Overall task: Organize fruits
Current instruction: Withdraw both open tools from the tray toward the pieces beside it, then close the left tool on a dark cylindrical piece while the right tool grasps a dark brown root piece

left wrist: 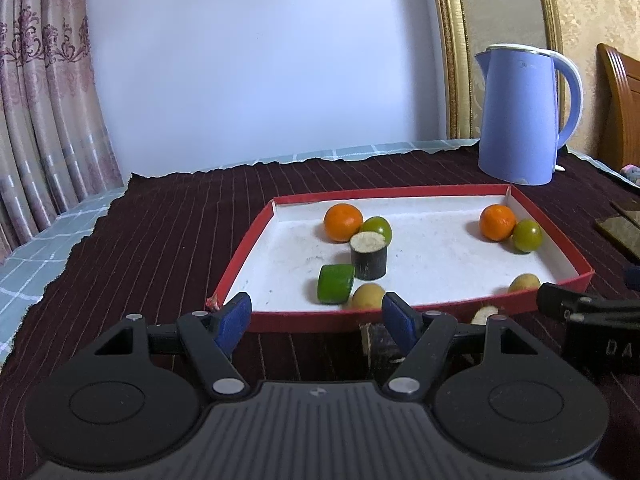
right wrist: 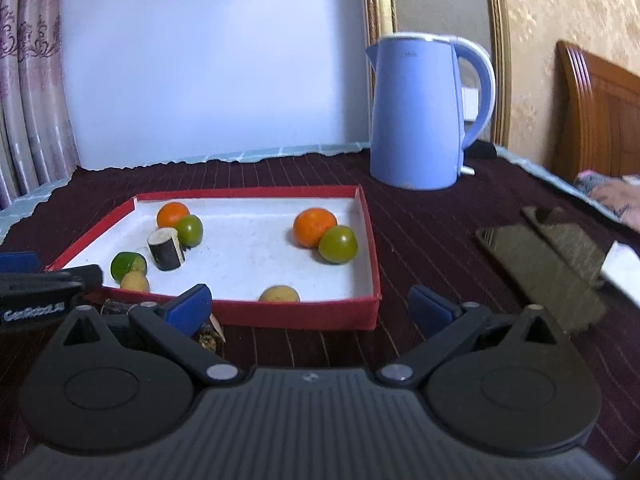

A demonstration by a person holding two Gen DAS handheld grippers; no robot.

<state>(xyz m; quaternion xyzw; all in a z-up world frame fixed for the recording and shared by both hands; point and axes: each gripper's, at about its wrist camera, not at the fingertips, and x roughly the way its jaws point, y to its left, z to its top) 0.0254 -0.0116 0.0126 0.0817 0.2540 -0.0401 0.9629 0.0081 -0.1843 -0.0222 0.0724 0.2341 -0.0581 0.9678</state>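
A red-rimmed shallow tray (left wrist: 240,268) (right wrist: 370,240) with a white floor lies on the dark cloth. In it are two oranges (left wrist: 343,223) (left wrist: 497,222), two round green fruits (left wrist: 378,228) (left wrist: 527,235), a green cut piece (left wrist: 335,283), a dark sugarcane stub (left wrist: 368,255) and two small yellow fruits (left wrist: 368,295) (left wrist: 524,282). Another dark cane piece (left wrist: 378,344) (right wrist: 210,334) lies on the cloth just in front of the tray. My left gripper (left wrist: 316,322) is open and empty before the tray's near-left corner. My right gripper (right wrist: 310,306) is open and empty before the near-right corner.
A blue electric kettle (left wrist: 520,116) (right wrist: 420,112) stands behind the tray to the right. Flat dark objects (right wrist: 540,264) lie on the cloth at the right. A curtain hangs at the left, a wooden headboard (right wrist: 596,116) stands at the right.
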